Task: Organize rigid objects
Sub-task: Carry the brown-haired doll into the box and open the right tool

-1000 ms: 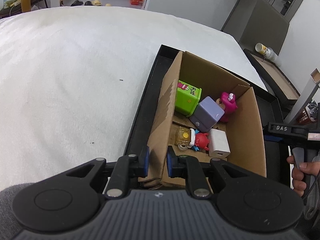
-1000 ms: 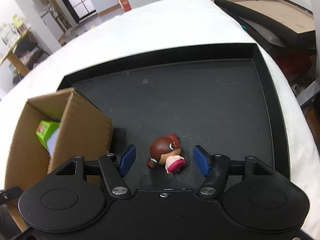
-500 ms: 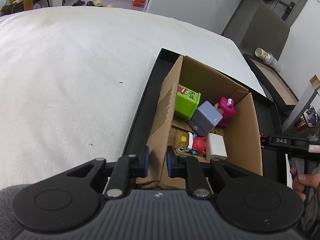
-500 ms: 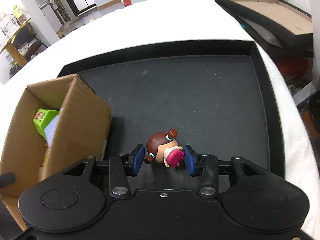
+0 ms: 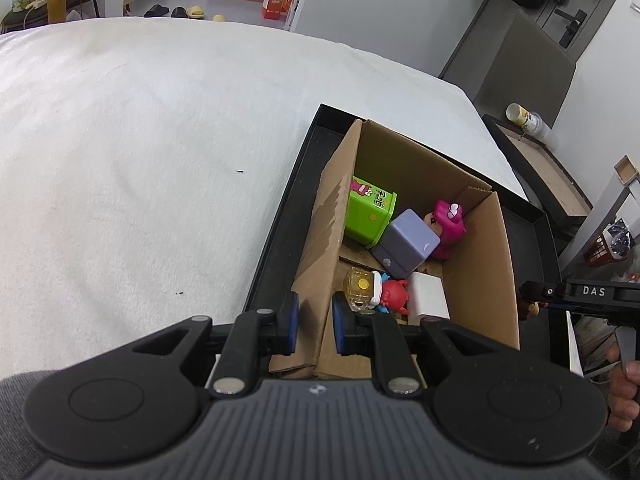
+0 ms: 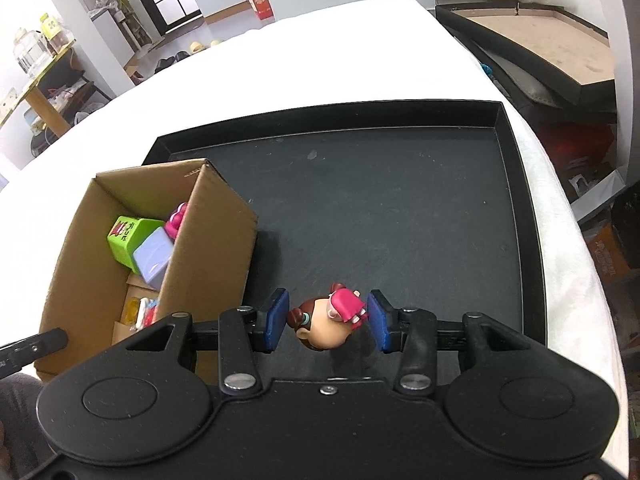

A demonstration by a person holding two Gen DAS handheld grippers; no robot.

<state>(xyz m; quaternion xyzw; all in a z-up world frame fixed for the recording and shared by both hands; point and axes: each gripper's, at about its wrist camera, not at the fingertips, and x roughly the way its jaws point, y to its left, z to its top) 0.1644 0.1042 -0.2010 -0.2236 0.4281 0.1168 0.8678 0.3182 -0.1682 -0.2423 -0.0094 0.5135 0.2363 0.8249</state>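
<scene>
Clamping the doll figure (image 6: pixel 329 322) above the black tray's (image 6: pixel 516 184) near edge, the right gripper (image 6: pixel 327 322) should clear the cardboard box's (image 5: pixel 476 276) wall before release, while the left gripper (image 5: pixel 314 324) pinches its near wall.

A brown-haired doll (image 6: pixel 326 322) in pink is seen tilted, apparently lifted clear of the black tray (image 6: pixel 400 208). Beside it stands an open cardboard box (image 6: pixel 208 240) containing small toys.
</scene>
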